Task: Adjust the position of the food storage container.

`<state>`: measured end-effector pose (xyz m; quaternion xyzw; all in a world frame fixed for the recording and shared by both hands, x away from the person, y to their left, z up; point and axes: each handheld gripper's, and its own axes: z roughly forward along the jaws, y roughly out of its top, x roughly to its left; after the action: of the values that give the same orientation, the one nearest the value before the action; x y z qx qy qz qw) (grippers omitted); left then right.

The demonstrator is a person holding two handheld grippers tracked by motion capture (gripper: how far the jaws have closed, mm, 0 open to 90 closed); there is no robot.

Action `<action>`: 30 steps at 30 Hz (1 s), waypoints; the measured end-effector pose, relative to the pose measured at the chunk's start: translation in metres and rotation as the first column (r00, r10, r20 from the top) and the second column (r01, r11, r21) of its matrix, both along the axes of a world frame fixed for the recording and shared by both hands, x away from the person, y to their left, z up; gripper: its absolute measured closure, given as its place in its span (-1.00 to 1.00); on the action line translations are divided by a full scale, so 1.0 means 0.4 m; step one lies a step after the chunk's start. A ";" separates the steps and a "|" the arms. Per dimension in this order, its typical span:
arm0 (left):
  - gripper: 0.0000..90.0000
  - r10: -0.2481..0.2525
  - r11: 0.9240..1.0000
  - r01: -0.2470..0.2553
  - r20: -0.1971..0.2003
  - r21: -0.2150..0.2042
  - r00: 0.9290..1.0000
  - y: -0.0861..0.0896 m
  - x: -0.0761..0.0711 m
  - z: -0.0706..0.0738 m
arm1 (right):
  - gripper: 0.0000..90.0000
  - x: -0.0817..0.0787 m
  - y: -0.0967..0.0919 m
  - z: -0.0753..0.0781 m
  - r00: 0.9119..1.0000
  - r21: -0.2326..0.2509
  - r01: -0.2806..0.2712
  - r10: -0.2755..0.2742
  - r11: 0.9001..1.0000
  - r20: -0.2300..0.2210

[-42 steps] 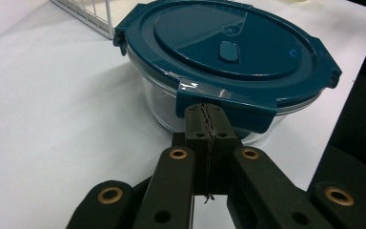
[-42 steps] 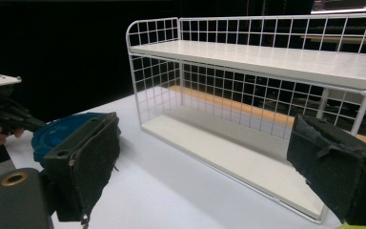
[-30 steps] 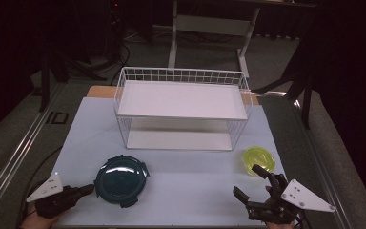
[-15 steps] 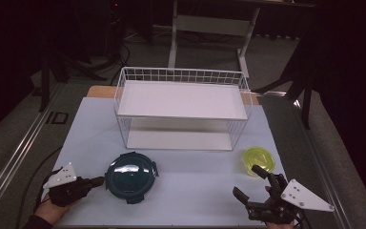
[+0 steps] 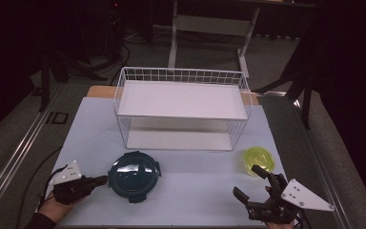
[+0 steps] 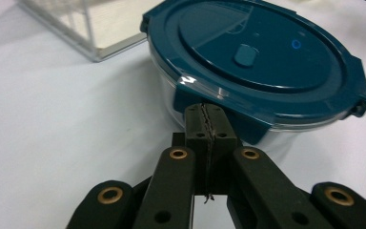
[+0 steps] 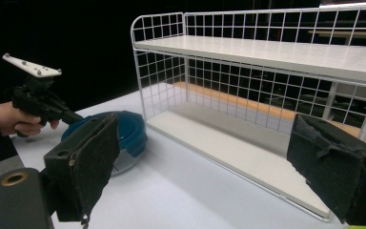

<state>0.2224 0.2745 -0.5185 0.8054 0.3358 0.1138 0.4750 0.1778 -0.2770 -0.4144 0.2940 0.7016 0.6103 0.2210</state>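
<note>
The left gripper [image 6: 205,125] had its jaws pressed together with nothing between them, and their joined tips sat against the near side of the round container [image 6: 262,71], just below a clip of its lid. Held shut like that, the jaws seemed to serve as a blunt pusher rather than a clamp, probably to nudge the container across the bench [image 5: 195,191] toward the wire shelf rack [image 5: 181,112]. The container stood directly ahead of those tips, touching them, its far side nearer the rack's lower corner. It was a clear-walled bowl under a dark teal lid with clip tabs around the rim, a small raised oval at the centre and a glossy sheen.

The right gripper [image 5: 251,182] was well apart from that work, low at the near edge of the bench, its jaws spread wide and empty. Likely it was parked there to keep the path clear. Just beyond its tips lay a small yellow-green lidded tub [image 5: 259,159], untouched. Farther off, past both sets of jaws, the white rack stood with its two shelves bare, its open front facing the grippers.
</note>
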 end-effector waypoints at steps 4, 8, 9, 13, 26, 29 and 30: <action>0.99 -0.010 1.000 0.010 -0.007 0.000 1.000 -0.027 0.017 0.001 | -0.77 -0.001 -0.002 0.000 1.000 0.001 0.000 0.000 1.000 0.004; 0.99 -0.020 1.000 0.020 -0.010 0.001 1.000 -0.051 0.035 0.002 | -0.77 0.001 -0.003 -0.001 1.000 0.001 -0.003 0.003 1.000 -0.001; 0.99 -0.023 1.000 0.023 -0.010 0.002 1.000 -0.057 0.040 0.003 | -0.77 0.001 -0.003 -0.002 1.000 0.003 -0.004 0.004 1.000 -0.001; 0.99 -0.038 0.999 0.038 -0.016 -0.005 0.999 -0.080 0.054 0.002 | -0.77 0.001 -0.003 -0.002 1.000 0.001 -0.008 0.008 1.000 -0.001; 0.99 -0.067 0.998 0.067 -0.024 -0.006 0.997 -0.120 0.073 0.001 | -0.77 0.003 -0.005 -0.002 1.000 -0.002 -0.009 0.009 1.000 -0.005; 0.99 -0.057 0.998 0.056 -0.032 -0.016 0.998 -0.120 0.076 -0.002 | -0.77 0.004 -0.007 -0.003 1.000 0.004 -0.006 0.006 1.000 -0.010; 0.99 -0.057 0.998 0.056 -0.037 -0.019 0.998 -0.120 0.077 -0.002 | -0.77 0.005 -0.007 -0.004 1.000 0.003 -0.005 0.005 1.000 -0.011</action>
<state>0.2530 0.2267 -0.5191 0.8123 0.3226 0.0824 0.4788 0.1798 -0.2799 -0.4160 0.2959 0.7027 0.6102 0.2153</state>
